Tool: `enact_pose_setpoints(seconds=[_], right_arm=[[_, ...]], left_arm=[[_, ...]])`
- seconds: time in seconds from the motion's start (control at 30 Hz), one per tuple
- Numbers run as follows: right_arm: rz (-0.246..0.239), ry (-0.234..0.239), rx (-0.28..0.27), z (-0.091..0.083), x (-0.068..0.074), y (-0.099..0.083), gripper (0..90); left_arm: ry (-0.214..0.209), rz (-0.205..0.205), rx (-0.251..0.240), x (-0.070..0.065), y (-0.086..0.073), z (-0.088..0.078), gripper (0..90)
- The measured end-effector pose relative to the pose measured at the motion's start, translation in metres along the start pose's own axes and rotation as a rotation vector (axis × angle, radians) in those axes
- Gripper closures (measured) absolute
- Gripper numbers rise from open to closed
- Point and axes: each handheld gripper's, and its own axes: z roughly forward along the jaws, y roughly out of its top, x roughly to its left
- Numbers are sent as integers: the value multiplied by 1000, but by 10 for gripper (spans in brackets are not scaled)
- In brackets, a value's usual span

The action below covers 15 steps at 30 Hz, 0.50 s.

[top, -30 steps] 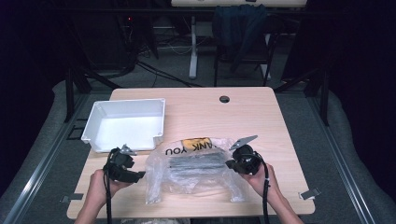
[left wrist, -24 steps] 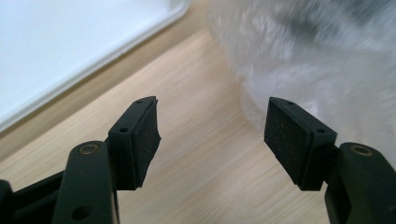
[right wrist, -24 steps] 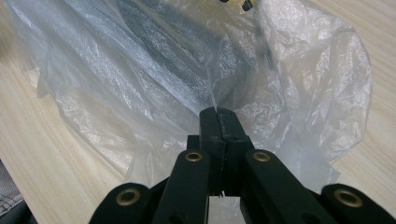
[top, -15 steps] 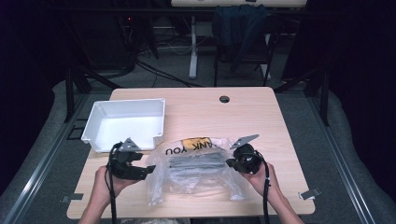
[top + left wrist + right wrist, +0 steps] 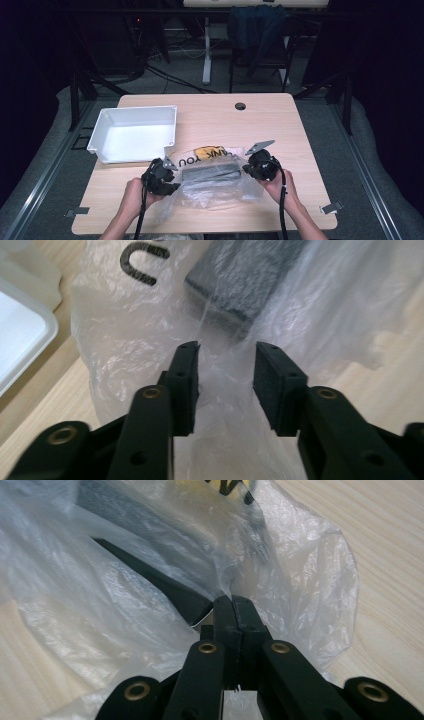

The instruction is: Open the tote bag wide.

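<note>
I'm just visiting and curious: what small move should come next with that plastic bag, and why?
Probably finish closing the left gripper: its jaws have just been narrowing with bag film between them, not yet pinched. The right gripper already clamps the plastic bag at its other side.

A clear plastic bag [image 5: 215, 180] with black lettering on yellow, a dark grey block [image 5: 210, 173], a white tray [image 5: 100, 145] and a pale wood table [image 5: 280, 125] are recorded.

The tabletop [image 5: 210, 120] is viewed from a fixed high camera above the person's side, facing forward and down. Each tool-mounted camera is aimed along its own black jaws, very close to the clear plastic bag [image 5: 150, 340]. The bag [image 5: 215, 185] is shared by all three views [image 5: 125, 580].
</note>
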Motion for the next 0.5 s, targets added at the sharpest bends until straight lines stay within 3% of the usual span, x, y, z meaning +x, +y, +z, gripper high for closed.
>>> enact_pose_setpoints(seconds=[0.27,0.5], right_arm=[[-11,-26,23,14,-8,2,900],[-8,-57,16,27,-14,6,900]], left_arm=[[40,-53,-69,10,3,1,866],[96,-63,-88,16,10,8,893]])
